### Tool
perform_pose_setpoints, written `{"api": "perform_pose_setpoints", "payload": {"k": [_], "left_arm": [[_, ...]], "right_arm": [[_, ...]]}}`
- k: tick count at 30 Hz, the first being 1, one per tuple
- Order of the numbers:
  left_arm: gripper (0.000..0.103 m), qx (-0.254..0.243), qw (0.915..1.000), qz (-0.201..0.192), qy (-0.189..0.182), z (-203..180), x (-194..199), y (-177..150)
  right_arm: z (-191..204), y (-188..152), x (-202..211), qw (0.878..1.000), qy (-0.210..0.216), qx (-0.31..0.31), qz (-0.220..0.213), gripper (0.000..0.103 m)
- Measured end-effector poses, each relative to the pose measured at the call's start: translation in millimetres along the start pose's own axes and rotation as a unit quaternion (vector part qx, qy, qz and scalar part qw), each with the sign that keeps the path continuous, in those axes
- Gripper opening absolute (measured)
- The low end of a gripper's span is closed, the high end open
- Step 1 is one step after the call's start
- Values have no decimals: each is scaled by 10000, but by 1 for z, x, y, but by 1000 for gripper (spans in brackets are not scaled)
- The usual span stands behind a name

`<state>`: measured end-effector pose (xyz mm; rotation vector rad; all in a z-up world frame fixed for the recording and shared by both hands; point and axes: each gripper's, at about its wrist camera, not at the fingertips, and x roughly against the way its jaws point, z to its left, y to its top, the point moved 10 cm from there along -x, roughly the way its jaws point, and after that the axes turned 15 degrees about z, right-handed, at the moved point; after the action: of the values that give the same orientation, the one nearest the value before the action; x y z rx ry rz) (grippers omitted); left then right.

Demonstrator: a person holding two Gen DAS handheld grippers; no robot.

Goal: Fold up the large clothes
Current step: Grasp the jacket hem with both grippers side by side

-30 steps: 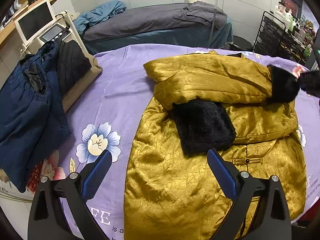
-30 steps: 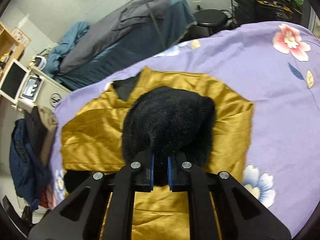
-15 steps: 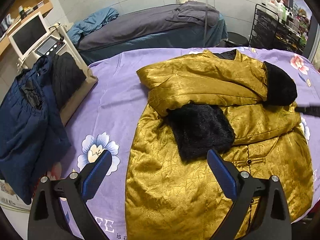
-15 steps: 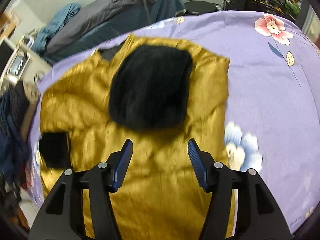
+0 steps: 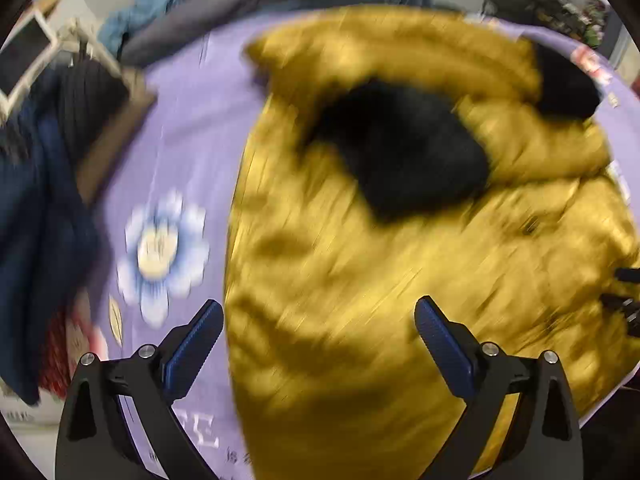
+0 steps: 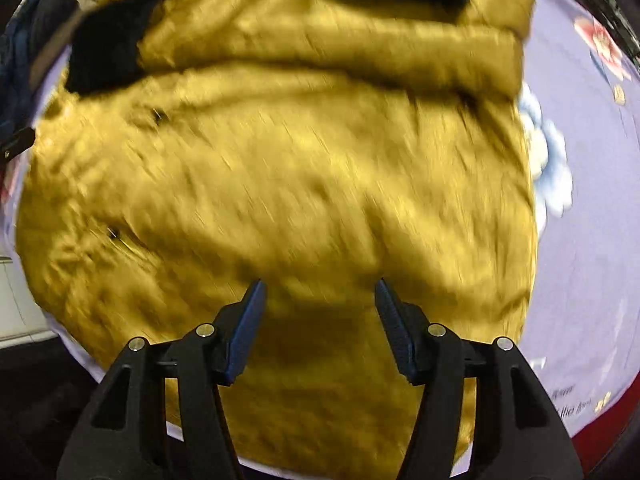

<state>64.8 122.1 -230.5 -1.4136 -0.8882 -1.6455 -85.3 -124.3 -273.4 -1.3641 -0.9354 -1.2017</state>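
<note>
Gold jacket (image 5: 400, 264) lies spread on the purple floral sheet (image 5: 180, 120), both sleeves folded across its chest so the black fur cuffs (image 5: 404, 160) rest on the gold cloth. Left gripper (image 5: 319, 320) and right gripper (image 6: 320, 300) hover above its lower part, jaws spread wide and holding nothing. Dark blue clothing (image 5: 36, 208) is heaped at the sheet's left edge.
</note>
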Motion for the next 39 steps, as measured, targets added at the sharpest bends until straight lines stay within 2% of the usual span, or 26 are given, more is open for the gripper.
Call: {"api": "perform_pose_setpoints", "payload": {"k": [1,4,8,11,15,18,20,22,24,27,29,30,32,33,34,35,39], "left_arm": [[94,78,9998,179,-55,10,-12,-9],[94,374,9983,384,-238,41,-26,-30],[93,766,9949,421,-510,82,-25,-51],[92,920,9912,378,-873,95,-19,-56],[91,848,9863,252,-1393,87,-14,-50],[90,586,9803,451,-1832,60,-20,-43],[86,263,9812,591,-1819,42,-32,-44],[82,-39,9838,711,-1648,32,-45,-48],[80,-93,9832,740,-1664,28,-49,-50],[66,17,9778,834,-1924,27,-46,-50],[49,-41,9762,903,-1972,23,-45,-49],[44,-123,9746,945,-2025,18,-42,-49],[23,-168,9710,997,-2166,12,-37,-49],[18,-202,9701,1009,-2199,7,-34,-48],[12,-250,9712,983,-2156,4,-30,-48],[10,-311,9724,956,-2105,2,-27,-49],[7,-708,9726,953,-2000,-1,-17,-72]], "right_arm": [[-5,-6,-5,10000,18,-55,78,58],[-12,-20,-9,9997,139,-118,154,59],[-27,-39,-7,9991,293,-231,188,59],[-53,-54,-1,9973,428,-592,55,59],[-99,-66,9,9872,839,-1346,-176,59],[-127,-72,2,9780,1136,-1740,-191,59],[-136,-75,-6,9715,1463,-1860,-151,59],[-141,-78,-14,9639,1786,-1969,-126,59],[-145,-78,-20,9588,2040,-1975,-97,59],[-138,-70,-22,9627,1972,-1852,-82,59],[-126,-69,-20,9632,1901,-1898,-131,59],[-123,-69,-21,9616,1930,-1947,-146,55],[-114,-63,-21,9555,2172,-1994,-112,30],[-110,-65,-20,9525,2311,-1983,-79,27],[-101,-61,-20,9521,2349,-1956,-80,18],[-100,-62,-18,9520,2395,-1903,-86,12],[-103,-79,-10,9447,2597,-1993,-172,7]]}}
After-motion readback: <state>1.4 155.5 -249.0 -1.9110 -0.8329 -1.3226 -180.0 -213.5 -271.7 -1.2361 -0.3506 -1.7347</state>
